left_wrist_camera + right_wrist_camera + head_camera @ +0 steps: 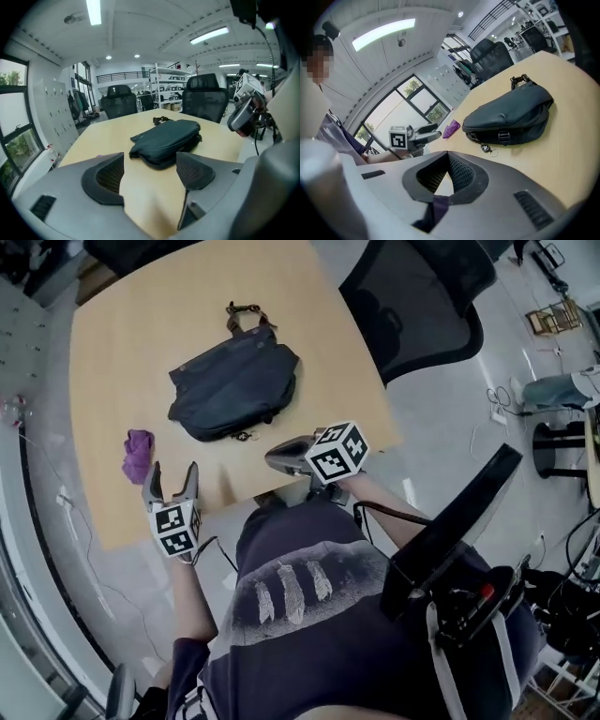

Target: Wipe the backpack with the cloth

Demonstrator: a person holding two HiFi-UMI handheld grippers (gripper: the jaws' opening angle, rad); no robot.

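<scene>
A dark backpack point(234, 381) point(166, 138) point(511, 115) lies flat in the middle of the pale wooden table point(122, 343). A crumpled purple cloth point(138, 454) point(451, 128) rests on the table to the bag's left, apart from it. My left gripper point(172, 472) point(150, 159) hovers over the table's near edge just right of the cloth, jaws wide open with nothing between them. My right gripper point(274, 456) point(447, 157) hangs at the near edge in front of the backpack, its jaws closed together and holding nothing.
Black office chairs point(422, 296) stand at the table's far right corner. A small key ring point(487, 149) dangles from the bag's near side onto the table. The person's torso is close against the near table edge.
</scene>
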